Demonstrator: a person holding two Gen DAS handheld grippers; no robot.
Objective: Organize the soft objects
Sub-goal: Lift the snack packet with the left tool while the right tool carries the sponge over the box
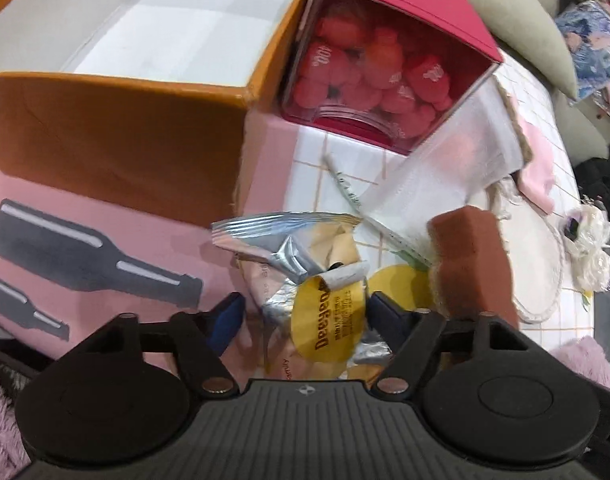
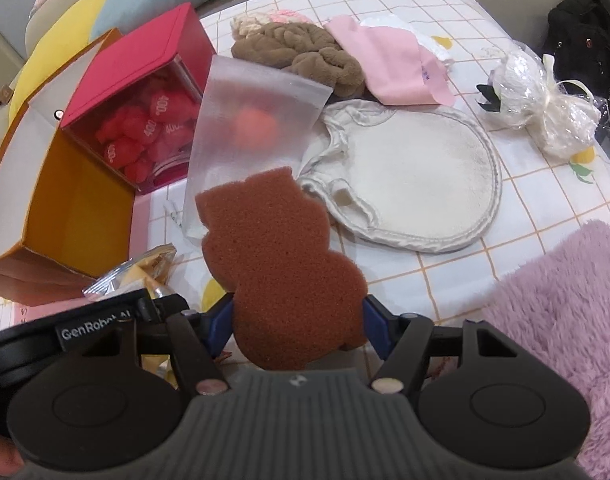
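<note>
The orange box (image 2: 65,208) at the desk's left edge is seen bare inside, so little appears sorted yet. The foil packet (image 1: 325,312) is framed, not gripped, by the left gripper (image 1: 305,316), its fingers wide. The brown sponge (image 2: 289,276) is clamped in the right gripper (image 2: 297,320). The cream mitt (image 2: 417,176), brown towel (image 2: 301,52) and pink cloth (image 2: 385,64) are left toward the far right.

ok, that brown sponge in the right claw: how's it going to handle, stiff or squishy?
Probably squishy: the brown sponge has an open-pored foam surface and the right claw pinches its narrow lower part. Likely light, since it stands up from that low grip without drooping. The rough texture should resist slipping.
</note>
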